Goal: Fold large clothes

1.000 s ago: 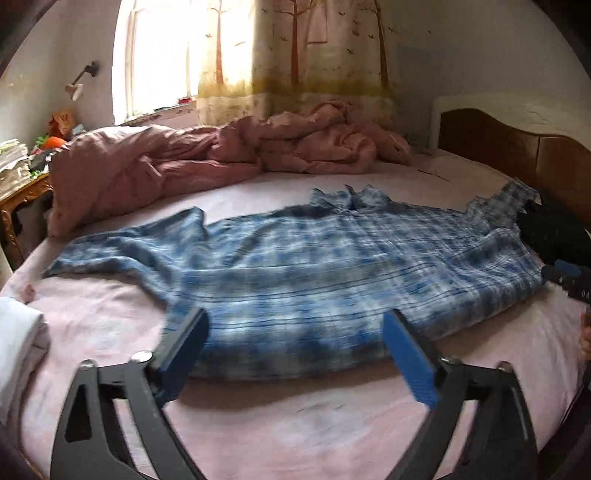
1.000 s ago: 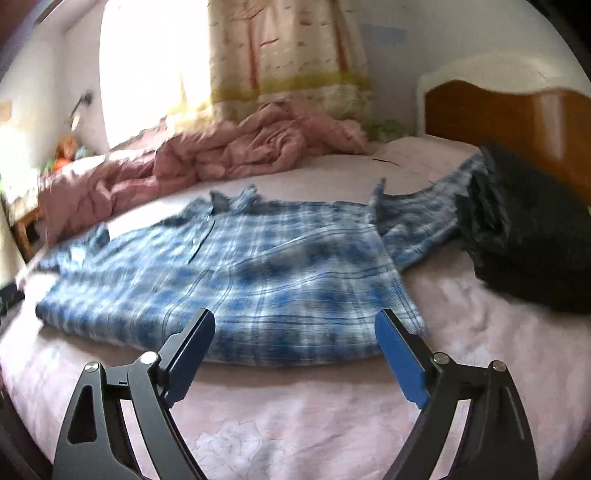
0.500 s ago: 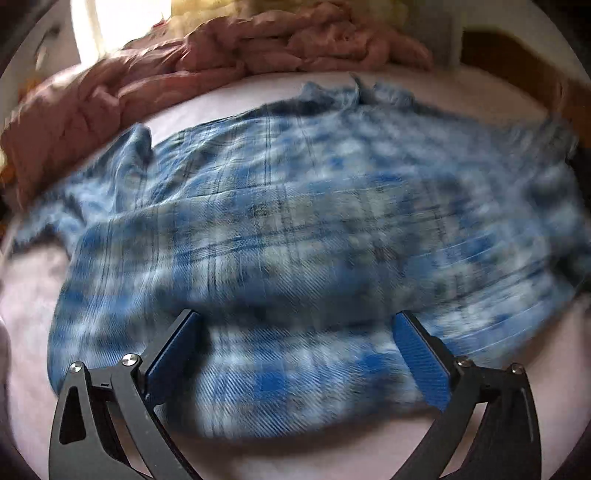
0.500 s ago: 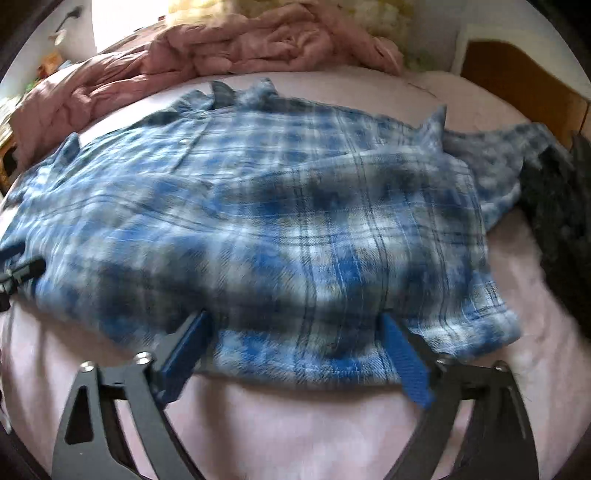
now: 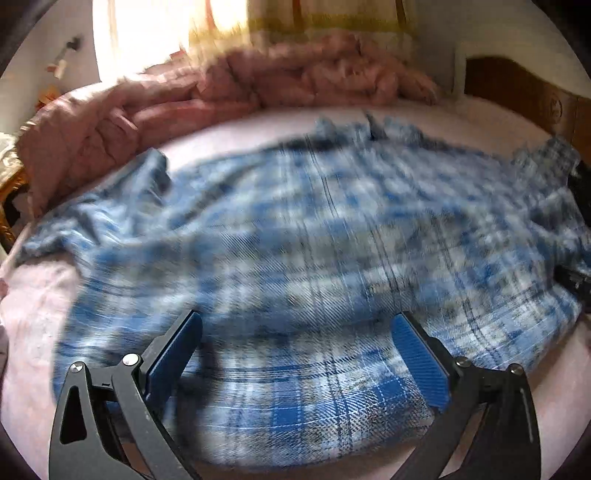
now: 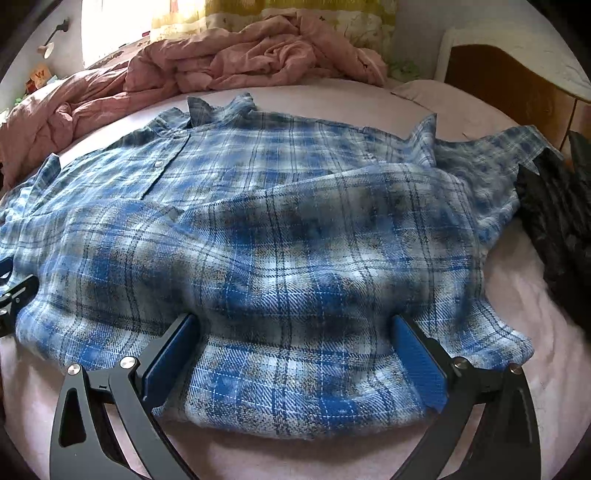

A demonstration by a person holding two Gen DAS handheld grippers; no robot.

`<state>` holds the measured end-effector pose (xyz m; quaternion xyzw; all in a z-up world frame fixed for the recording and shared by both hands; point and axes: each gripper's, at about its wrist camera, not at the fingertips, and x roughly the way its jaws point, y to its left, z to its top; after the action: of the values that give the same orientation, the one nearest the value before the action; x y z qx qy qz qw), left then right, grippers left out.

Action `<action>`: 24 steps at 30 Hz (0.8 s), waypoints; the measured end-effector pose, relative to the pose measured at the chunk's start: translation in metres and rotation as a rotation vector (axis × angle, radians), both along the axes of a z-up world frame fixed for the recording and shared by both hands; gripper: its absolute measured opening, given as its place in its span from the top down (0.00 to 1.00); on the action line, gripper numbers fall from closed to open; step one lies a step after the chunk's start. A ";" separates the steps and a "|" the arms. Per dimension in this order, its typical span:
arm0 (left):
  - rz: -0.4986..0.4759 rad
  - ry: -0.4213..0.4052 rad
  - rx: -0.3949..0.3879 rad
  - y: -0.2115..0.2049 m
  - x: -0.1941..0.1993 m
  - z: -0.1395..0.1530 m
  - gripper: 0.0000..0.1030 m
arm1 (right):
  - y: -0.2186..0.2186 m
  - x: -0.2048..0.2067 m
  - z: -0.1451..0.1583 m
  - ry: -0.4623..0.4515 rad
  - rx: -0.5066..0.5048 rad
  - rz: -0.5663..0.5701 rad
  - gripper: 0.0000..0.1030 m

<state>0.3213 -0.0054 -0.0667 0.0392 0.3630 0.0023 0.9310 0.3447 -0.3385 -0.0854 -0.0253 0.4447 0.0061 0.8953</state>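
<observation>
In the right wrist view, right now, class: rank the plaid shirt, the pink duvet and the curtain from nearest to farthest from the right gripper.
1. Plaid shirt: its hem lies between the open fingers of the right gripper, nearest.
2. Pink duvet: bunched beyond the shirt's collar, at the bed's far side.
3. Curtain: behind the duvet, along the back wall, farthest.

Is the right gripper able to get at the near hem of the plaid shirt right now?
Probably yes: the right gripper is open right over the plaid shirt hem, with nothing lying between.
</observation>
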 end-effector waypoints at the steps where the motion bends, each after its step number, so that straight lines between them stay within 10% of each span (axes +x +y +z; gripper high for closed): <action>1: 0.003 -0.041 -0.002 0.000 -0.007 0.006 0.01 | 0.001 -0.004 0.002 -0.027 -0.006 -0.004 0.00; 8: -0.019 -0.347 -0.056 0.011 -0.062 0.034 0.00 | 0.001 -0.022 0.015 -0.145 -0.010 -0.017 0.00; 24: -0.090 -0.471 -0.088 -0.032 -0.083 0.084 0.07 | -0.010 -0.075 0.065 -0.401 0.125 0.072 0.00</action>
<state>0.2383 -0.0376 0.0175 0.0131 0.1334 -0.0458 0.9899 0.2695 -0.3486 -0.0207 0.0139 0.2550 0.0606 0.9649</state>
